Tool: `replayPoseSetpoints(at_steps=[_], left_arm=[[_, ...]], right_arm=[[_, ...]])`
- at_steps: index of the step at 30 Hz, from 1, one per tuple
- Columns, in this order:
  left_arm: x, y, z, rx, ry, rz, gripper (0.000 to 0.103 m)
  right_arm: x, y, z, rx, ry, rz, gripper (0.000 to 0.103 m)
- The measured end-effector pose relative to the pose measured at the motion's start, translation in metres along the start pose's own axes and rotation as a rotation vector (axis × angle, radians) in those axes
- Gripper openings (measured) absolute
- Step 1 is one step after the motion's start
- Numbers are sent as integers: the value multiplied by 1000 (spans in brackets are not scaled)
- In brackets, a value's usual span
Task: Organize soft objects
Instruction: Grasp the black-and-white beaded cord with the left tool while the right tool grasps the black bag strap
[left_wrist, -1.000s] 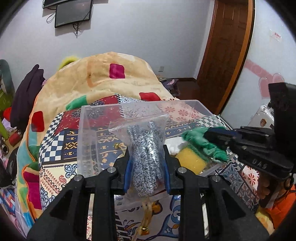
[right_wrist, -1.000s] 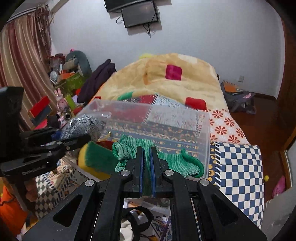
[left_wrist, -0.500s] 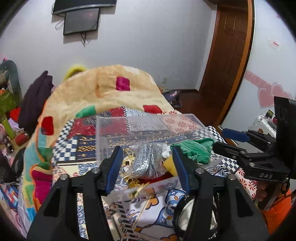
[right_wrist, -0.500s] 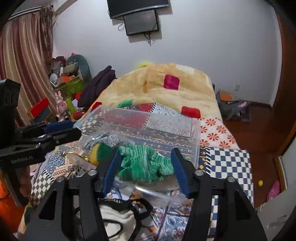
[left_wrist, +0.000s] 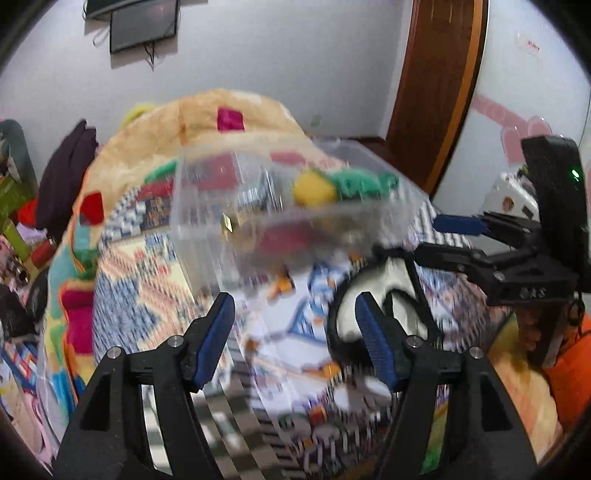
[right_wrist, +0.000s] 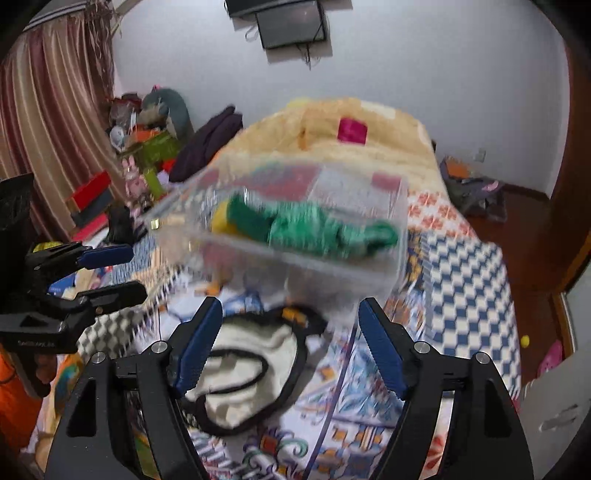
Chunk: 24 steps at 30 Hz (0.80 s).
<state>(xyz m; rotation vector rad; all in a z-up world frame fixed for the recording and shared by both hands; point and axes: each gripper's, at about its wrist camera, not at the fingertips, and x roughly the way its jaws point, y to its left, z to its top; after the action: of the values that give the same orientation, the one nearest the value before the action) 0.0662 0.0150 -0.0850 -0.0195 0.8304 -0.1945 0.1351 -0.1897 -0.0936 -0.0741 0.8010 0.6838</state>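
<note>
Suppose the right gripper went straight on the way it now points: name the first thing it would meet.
Most likely the near wall of the clear plastic bin, which holds the green knit item. The right gripper is open with nothing between its fingers. The picture is blurred, so depth is uncertain.

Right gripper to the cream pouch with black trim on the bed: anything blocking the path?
Nothing visible. The right gripper is open and empty, and the cream pouch lies uncovered on the bedspread just beyond its left finger. The clear bin sits farther back, not between them. The frame is motion-blurred.
</note>
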Motion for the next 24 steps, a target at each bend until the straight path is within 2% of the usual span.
replayPoseSetpoints(at_steps=[4, 9, 11, 12, 16, 20, 22, 23, 24], left_arm=[[6, 0, -26, -16, 51, -20, 67], [16, 0, -47, -35, 103, -34, 67], [16, -3, -48, -20, 91, -31, 67], [17, -4, -47, -18, 84, -37, 67], [20, -11, -47, 2, 73, -41, 51], [21, -8, -45, -3, 67, -43, 27], [22, -5, -44, -9, 65, -41, 17], [23, -4, -44, -10, 66, -39, 10], [22, -4, -44, -9, 64, -36, 9]], right_arm=[[19, -4, -11, 28, 75, 23, 74], [31, -3, -13, 43, 119, 39, 74], [37, -3, -16, 48, 143, 47, 70], [40, -3, -16, 49, 153, 50, 64], [48, -1, -17, 40, 185, 71, 42], [47, 0, -18, 35, 181, 72, 26], [45, -1, -19, 43, 174, 70, 14], [44, -2, -19, 45, 170, 70, 12], [43, -3, -19, 47, 165, 68, 10]])
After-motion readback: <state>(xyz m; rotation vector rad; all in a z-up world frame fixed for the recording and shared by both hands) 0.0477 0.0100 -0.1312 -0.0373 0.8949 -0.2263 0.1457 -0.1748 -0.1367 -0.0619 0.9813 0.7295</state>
